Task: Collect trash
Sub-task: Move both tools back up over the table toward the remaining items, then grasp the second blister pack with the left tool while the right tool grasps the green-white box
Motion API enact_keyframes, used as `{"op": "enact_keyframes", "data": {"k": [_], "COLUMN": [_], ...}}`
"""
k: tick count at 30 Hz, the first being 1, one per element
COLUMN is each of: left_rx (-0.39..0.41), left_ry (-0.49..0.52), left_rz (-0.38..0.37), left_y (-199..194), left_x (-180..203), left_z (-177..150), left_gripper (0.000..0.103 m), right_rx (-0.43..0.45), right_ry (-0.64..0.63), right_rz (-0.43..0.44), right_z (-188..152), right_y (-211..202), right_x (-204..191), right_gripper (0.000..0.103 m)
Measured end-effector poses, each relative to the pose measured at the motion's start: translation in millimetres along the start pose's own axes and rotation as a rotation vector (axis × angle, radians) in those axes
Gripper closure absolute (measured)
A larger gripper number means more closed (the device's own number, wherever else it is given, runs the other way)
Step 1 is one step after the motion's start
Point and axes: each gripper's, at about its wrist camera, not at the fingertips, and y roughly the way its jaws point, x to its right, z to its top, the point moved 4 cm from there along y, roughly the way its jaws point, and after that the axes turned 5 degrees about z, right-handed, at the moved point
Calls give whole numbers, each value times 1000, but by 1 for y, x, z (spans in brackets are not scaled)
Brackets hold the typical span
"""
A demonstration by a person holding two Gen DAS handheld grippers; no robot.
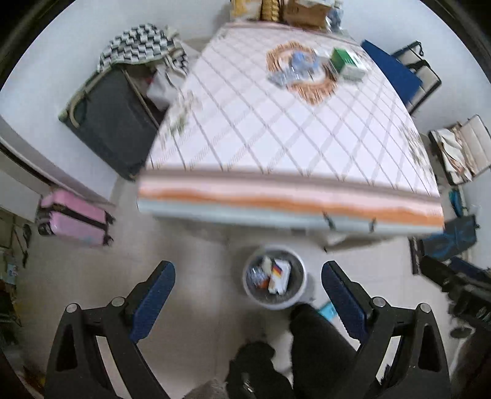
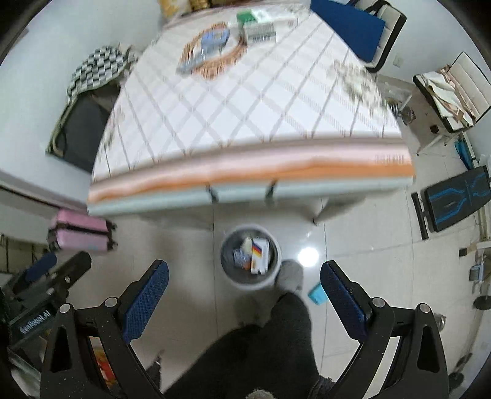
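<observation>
A white round trash bin point(image 1: 274, 302) point(image 2: 250, 284) stands on the floor in front of the table and holds several small boxes and wrappers. My left gripper point(image 1: 248, 279) hangs high above it, open and empty. My right gripper point(image 2: 244, 274) is likewise open and empty above the bin. On the table's far half lie a blue wrapper point(image 1: 299, 60) point(image 2: 213, 38), a flat grey packet point(image 1: 280, 78) point(image 2: 187, 67) and a green and white box point(image 1: 346, 63) point(image 2: 256, 26). A small teal item point(image 1: 326, 310) point(image 2: 316, 293) lies on the floor right of the bin.
The table point(image 1: 276, 144) point(image 2: 245, 122) has a checked cloth with an orange-striped front edge. A pink suitcase point(image 1: 73, 219) point(image 2: 81, 233) and a dark suitcase point(image 1: 113, 122) stand left. A person's dark-trousered leg point(image 2: 264, 340) and slipper point(image 2: 290, 274) are beside the bin. Chairs point(image 2: 451, 89) stand right.
</observation>
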Motion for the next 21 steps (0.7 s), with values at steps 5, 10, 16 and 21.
{"op": "enact_keyframes", "data": {"k": [5, 10, 16, 21], "left_rx": [30, 19, -40, -101], "left_ry": [-37, -51, 37, 117], "left_rz": [67, 172, 283, 268], "left_y": [17, 55, 126, 175], "left_x": [9, 26, 51, 63], "left_z": [73, 163, 257, 310], "left_gripper": [0, 0, 0, 0], "right_rx": [29, 12, -22, -102], "right_ry": [6, -21, -65, -92], "right_rz": [1, -28, -99, -131], "right_z": [98, 230, 391, 487], "right_y": [2, 34, 100, 174], "right_x": [13, 29, 41, 40], "right_gripper": [3, 3, 3, 3]}}
